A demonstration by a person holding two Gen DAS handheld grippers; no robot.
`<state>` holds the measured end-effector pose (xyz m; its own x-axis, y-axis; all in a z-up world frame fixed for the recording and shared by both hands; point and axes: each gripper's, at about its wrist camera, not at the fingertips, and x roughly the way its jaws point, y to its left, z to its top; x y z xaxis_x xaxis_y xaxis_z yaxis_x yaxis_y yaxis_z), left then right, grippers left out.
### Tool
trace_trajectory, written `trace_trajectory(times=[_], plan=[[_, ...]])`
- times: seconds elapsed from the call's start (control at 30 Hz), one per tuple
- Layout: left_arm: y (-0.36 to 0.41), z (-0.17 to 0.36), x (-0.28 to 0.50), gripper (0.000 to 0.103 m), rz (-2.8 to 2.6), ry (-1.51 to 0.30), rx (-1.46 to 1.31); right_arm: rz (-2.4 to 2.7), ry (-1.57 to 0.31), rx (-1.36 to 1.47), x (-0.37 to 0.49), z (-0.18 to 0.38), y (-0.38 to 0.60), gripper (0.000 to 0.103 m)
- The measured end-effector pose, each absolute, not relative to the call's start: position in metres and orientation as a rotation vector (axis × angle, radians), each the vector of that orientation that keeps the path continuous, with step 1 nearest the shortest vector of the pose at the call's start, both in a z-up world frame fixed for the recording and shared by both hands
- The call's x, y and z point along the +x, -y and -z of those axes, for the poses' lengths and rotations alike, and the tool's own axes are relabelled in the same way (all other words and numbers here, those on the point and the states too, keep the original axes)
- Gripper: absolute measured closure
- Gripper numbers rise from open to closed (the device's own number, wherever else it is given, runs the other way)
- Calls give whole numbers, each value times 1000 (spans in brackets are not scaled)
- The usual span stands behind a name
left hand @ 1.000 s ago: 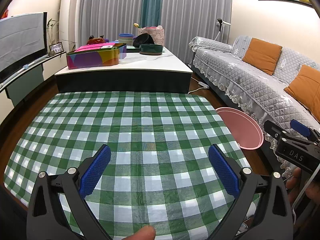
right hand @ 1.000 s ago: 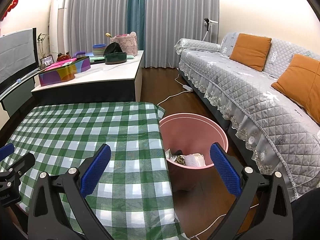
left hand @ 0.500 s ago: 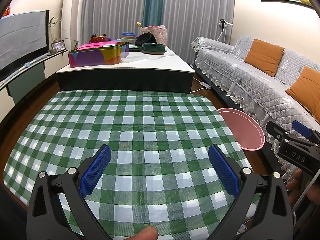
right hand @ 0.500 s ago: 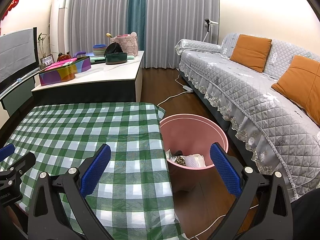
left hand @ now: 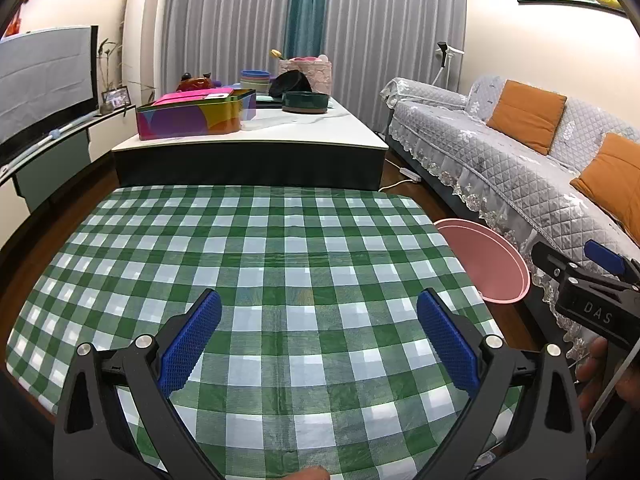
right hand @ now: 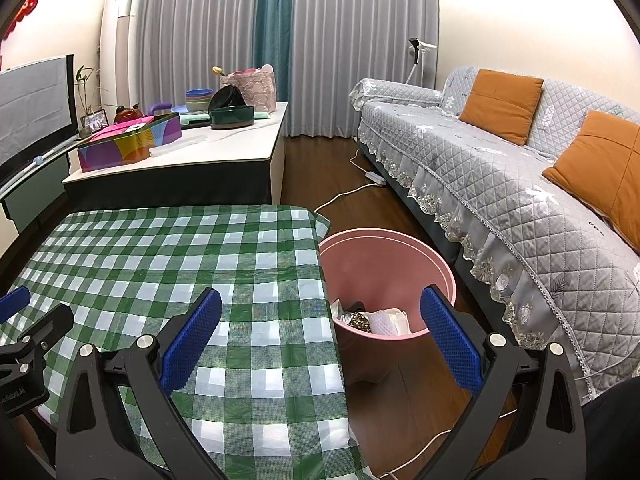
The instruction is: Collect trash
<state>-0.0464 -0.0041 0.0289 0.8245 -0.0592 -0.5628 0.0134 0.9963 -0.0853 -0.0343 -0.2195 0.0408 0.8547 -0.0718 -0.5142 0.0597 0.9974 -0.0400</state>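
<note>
A pink trash bin (right hand: 400, 264) stands on the floor at the right edge of the green checked table (right hand: 160, 264). It holds trash (right hand: 372, 318): white crumpled pieces and a dark speckled piece. The bin also shows in the left wrist view (left hand: 488, 264), its contents hidden there. My left gripper (left hand: 318, 344) is open and empty above the table's near half. My right gripper (right hand: 320, 340) is open and empty above the table's right edge and the bin. The right gripper shows at the right in the left wrist view (left hand: 588, 280).
A low white-topped table (left hand: 280, 132) beyond holds a colourful tin (left hand: 192, 116), bowls and a basket. A grey sofa (right hand: 520, 184) with orange cushions runs along the right. A white cable (right hand: 344, 196) lies on the wood floor. A TV (left hand: 44, 80) stands left.
Both views have shifted slightly, as if the grippers rose or tilted a little. Both stay open and empty. The bin and table have not moved.
</note>
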Motion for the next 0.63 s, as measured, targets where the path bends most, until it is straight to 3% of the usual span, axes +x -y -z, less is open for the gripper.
trace_trajectory(times=[0.63], plan=[[5,-24,-44,8,34,-619,-76,73,-542,-21,-36,-40,224,5]])
